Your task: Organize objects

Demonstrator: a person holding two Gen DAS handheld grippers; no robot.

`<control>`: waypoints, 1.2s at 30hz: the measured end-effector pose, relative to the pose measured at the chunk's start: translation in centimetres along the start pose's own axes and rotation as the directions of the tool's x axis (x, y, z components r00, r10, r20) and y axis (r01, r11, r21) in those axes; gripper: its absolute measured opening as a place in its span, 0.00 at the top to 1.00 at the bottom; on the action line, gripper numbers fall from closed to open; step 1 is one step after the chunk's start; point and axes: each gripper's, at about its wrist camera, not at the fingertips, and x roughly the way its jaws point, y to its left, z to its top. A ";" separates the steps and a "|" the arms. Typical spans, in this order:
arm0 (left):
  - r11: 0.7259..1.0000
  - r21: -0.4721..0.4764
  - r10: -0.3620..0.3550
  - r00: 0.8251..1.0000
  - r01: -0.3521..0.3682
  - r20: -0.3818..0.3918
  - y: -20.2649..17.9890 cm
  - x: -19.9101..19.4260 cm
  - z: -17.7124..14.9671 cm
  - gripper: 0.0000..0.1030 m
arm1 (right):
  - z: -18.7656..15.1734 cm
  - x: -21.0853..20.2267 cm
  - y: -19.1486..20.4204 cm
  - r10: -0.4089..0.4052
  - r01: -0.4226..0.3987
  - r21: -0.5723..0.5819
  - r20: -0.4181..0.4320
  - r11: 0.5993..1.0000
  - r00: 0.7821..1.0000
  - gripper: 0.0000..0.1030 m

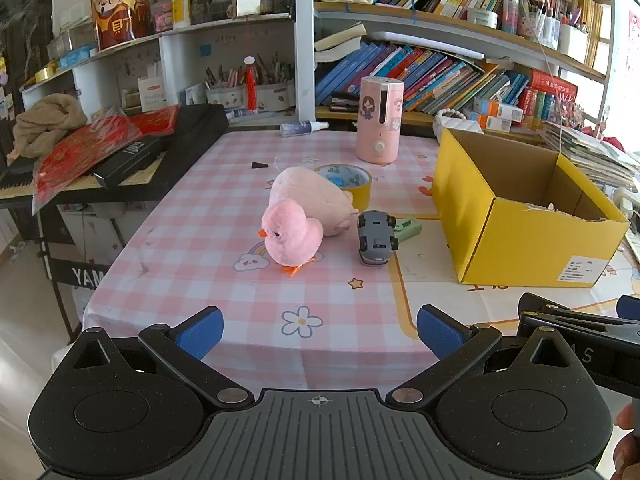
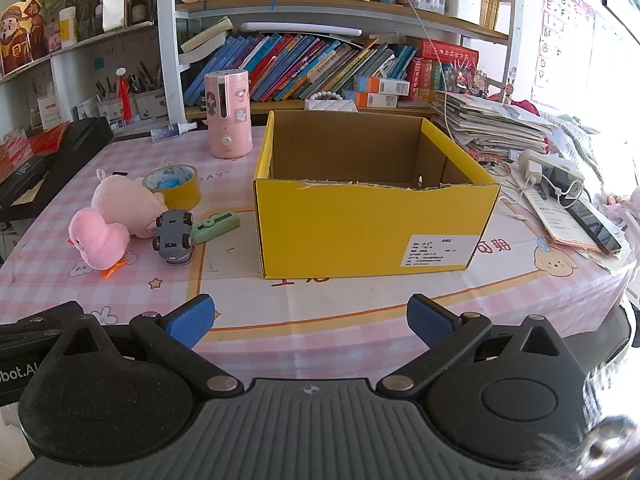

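Left wrist view: my left claw [image 1: 320, 330] hangs above the near edge of the pink checked tablecloth [image 1: 224, 216], blue-padded fingers [image 1: 202, 330] spread wide, nothing between them.
Right wrist view: my right claw [image 2: 310, 320] is spread just as wide and holds nothing; it faces the front wall of the yellow cardboard box.
Nearest toy: a fluffy pink chick with orange beak and feet [image 1: 290, 236] stands upright on the cloth, well ahead of my left claw.
Behind it: a paler pink plush animal [image 1: 316, 200] lies on its side, touching the chick.
Toy car: a small grey car [image 1: 376, 236] stands on its nose with its underside and wheels towards me, just right of the plush.
Green piece: a flat mint-green plastic gadget [image 2: 216, 226] lies beside the car, between it and the box.
Tape: a yellow roll of wide tape [image 1: 352, 184] lies flat behind the plush.
Box: the open yellow cardboard box [image 2: 376, 224] sits right of the toys, a white label on its front and a ragged front rim.
Hidden: the box floor is cut off by the front wall, so I cannot tell what lies inside.
Farther back: a tall pink cylindrical appliance [image 1: 380, 120] stands upright near the bookshelf.
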 end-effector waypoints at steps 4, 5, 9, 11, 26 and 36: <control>1.000 0.002 0.003 1.000 -0.003 -0.005 0.4 0.3 0.1 0.00 | 0.0 0.1 0.0 -0.001 0.001 0.000 -0.001 1.000 1.000 0.00; 1.000 0.004 0.003 1.000 -0.003 -0.004 0.4 0.3 0.1 0.00 | 0.0 0.1 0.0 0.000 0.000 0.000 -0.001 1.000 1.000 0.00; 1.000 0.005 0.003 1.000 -0.003 -0.006 0.5 0.4 0.2 0.00 | 0.1 0.1 0.2 -0.002 0.002 0.000 -0.002 1.000 1.000 0.00; 1.000 0.006 0.003 1.000 -0.003 -0.006 0.5 0.5 0.2 0.00 | 0.1 0.1 0.1 -0.002 0.002 0.000 -0.003 1.000 1.000 0.00; 1.000 0.005 0.004 1.000 -0.004 -0.006 0.5 0.4 0.3 0.00 | 0.1 0.1 0.1 -0.001 0.001 0.001 -0.003 1.000 1.000 0.00; 1.000 0.005 0.004 1.000 -0.004 -0.006 0.4 0.5 0.3 0.00 | 0.1 0.1 0.1 -0.001 0.001 0.001 -0.003 1.000 1.000 0.00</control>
